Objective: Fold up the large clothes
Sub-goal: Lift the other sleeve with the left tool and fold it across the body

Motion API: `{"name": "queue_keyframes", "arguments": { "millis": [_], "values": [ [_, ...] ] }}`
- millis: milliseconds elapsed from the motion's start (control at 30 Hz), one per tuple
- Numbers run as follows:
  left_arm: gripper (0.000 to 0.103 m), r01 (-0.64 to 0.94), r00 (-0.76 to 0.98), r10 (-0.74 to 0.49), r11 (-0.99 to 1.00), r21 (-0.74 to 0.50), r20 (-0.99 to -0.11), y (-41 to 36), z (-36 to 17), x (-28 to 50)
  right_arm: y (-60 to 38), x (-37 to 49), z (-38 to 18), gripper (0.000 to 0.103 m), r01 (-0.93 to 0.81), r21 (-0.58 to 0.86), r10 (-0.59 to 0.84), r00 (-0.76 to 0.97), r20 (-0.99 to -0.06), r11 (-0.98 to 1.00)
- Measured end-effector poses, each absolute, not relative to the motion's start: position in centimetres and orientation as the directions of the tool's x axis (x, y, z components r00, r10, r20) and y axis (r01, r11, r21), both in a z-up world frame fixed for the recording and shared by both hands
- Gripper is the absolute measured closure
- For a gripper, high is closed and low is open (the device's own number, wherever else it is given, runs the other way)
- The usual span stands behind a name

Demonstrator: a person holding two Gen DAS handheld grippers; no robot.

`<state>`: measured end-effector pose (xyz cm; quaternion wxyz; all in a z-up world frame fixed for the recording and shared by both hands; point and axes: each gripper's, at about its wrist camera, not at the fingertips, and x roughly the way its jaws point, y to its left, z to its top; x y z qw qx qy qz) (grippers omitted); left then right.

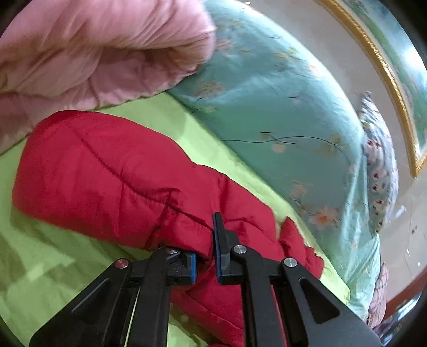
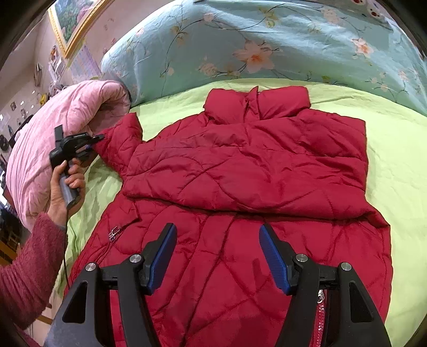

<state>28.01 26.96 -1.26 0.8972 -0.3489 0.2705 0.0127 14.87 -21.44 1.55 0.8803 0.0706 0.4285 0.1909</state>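
A red puffer jacket (image 2: pixel 240 165) lies front-up on the green sheet (image 2: pixel 395 160), collar toward the far side. One sleeve is folded across its chest. The other sleeve (image 1: pixel 106 173) stretches out to the jacket's left side. My left gripper (image 1: pixel 205 256) is shut on that sleeve's cuff, with red fabric bunched between the blue pads and the cuff lifted off the sheet. In the right wrist view a hand holds the left gripper (image 2: pixel 98 138) at the sleeve's end. My right gripper (image 2: pixel 217 240) hovers open over the jacket's lower part, nothing between its fingers.
A rolled pink quilt (image 2: pixel 53 128) lies at the left beside the sleeve. A teal floral duvet (image 2: pixel 240 40) is piled along the far side of the bed. A gold-framed picture (image 2: pixel 72 24) hangs on the wall. The person's red knitted sleeve (image 2: pixel 24 267) reaches in at lower left.
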Motion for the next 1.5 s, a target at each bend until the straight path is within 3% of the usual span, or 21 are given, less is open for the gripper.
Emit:
{"name": "queue_keyframes", "arguments": {
  "millis": [400, 667, 1100, 1500],
  "values": [
    [0.097, 0.01, 0.868, -0.255, 0.867, -0.497, -0.427, 17.4, 5.6, 25.6, -23.4, 14.5, 2.9, 0.037, -0.228, 0.344, 0.41, 0.599, -0.688, 0.911],
    [0.097, 0.155, 0.847, -0.338, 0.895, -0.419, -0.41, 10.7, 7.4, 24.5, -25.6, 13.8, 3.4, 0.037, -0.186, 0.354, 0.389, 0.623, -0.678, 0.916],
    [0.097, 0.284, 0.767, -0.395, 0.915, -0.285, -0.505, 0.6, 4.3, 24.6, -29.6, 13.2, 3.5, 0.037, -0.108, 0.383, 0.354, 0.66, -0.663, 0.918],
    [0.096, 0.364, 0.683, -0.263, 0.931, 0.005, -0.681, -7.9, -1.7, 25.0, -32.6, 13.7, 2.6, 0.036, -0.051, 0.424, 0.347, 0.668, -0.658, 0.904]
  ]
}}
